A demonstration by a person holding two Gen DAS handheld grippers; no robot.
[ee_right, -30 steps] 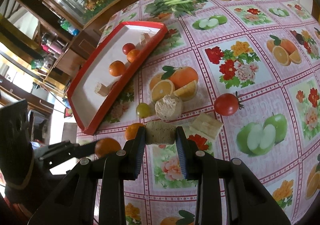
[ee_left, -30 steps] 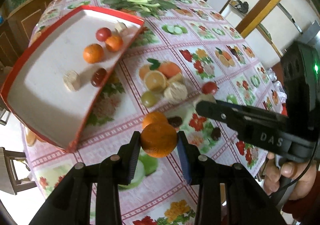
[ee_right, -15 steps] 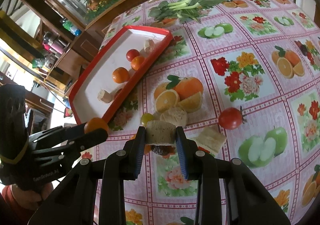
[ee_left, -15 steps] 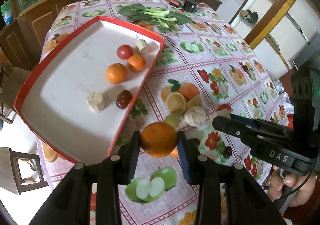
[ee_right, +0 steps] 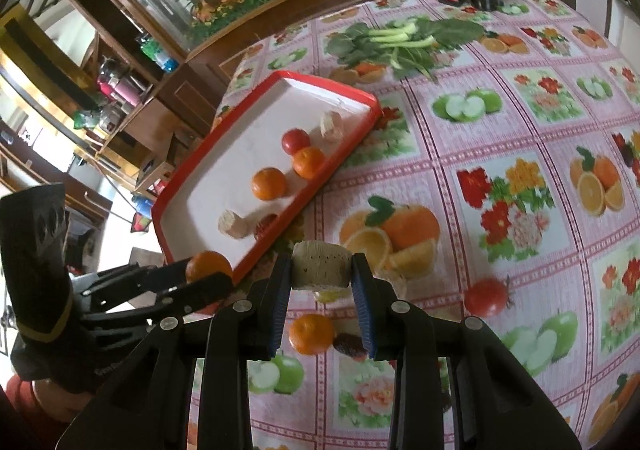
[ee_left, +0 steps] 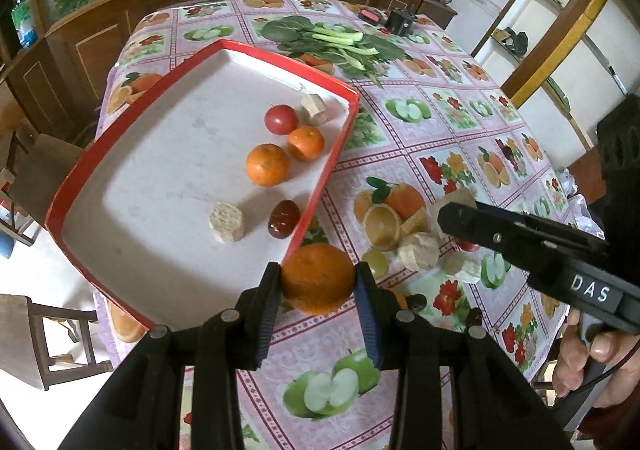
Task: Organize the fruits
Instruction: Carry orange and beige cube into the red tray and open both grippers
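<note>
An orange (ee_left: pixel 317 278) is clamped in the left tongs (ee_left: pixel 317 292) above the red tray's (ee_left: pixel 328 165) near edge. A pale corn-like chunk (ee_right: pixel 321 265) is pinched in the right tongs (ee_right: pixel 322 290), raised over the worktop (ee_right: pixel 460 137).

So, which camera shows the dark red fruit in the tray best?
The left wrist view: the dark red fruit lies fully visible inside the red tray, near its right rim. In the right wrist view that rim hides the lower part of the fruit.
</note>
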